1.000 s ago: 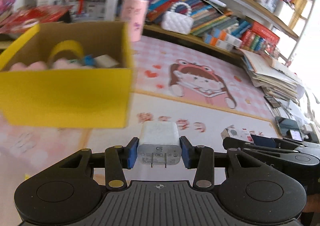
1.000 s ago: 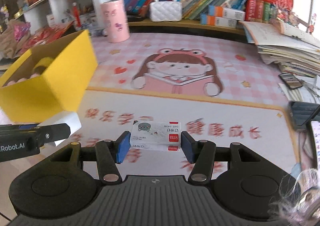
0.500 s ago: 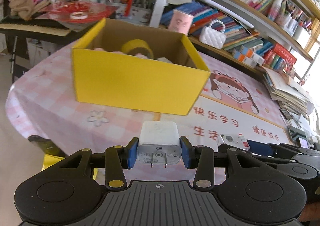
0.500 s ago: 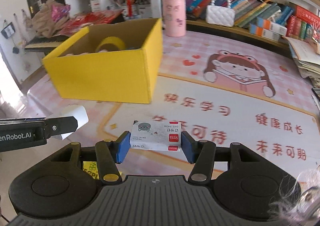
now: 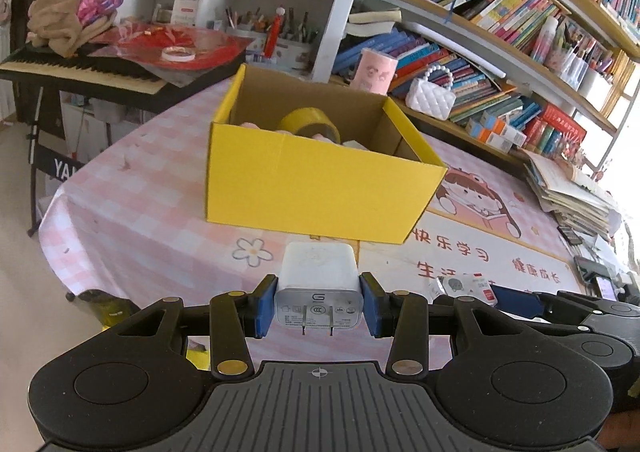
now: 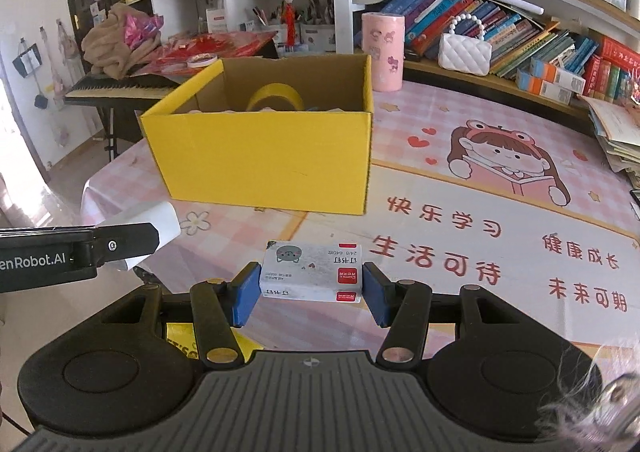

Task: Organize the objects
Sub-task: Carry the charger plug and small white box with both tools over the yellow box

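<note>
My left gripper (image 5: pixel 319 306) is shut on a white plug charger (image 5: pixel 318 278), prongs toward the camera, held above the table's near edge. My right gripper (image 6: pixel 310 288) is shut on a small white staple box (image 6: pixel 311 270) with a cat picture and red label. An open yellow cardboard box (image 5: pixel 316 175) stands ahead on the table, also in the right wrist view (image 6: pixel 264 155). A yellow tape roll (image 5: pixel 310 125) and other small items lie inside it. The left gripper with the charger (image 6: pixel 146 228) shows at the left of the right wrist view.
The table has a pink checked cover and a cartoon girl mat (image 6: pixel 504 159). A pink cylinder (image 6: pixel 382 51) and white handbag (image 6: pixel 464 49) stand behind the box. Bookshelves run along the back. A paper stack (image 5: pixel 572 187) lies at the right. A keyboard piano (image 5: pixel 76 71) stands left.
Both grippers have pulled back and up from the box while still holding their objects. The yellow box now looks smaller and farther, nearer the middle of both views.
</note>
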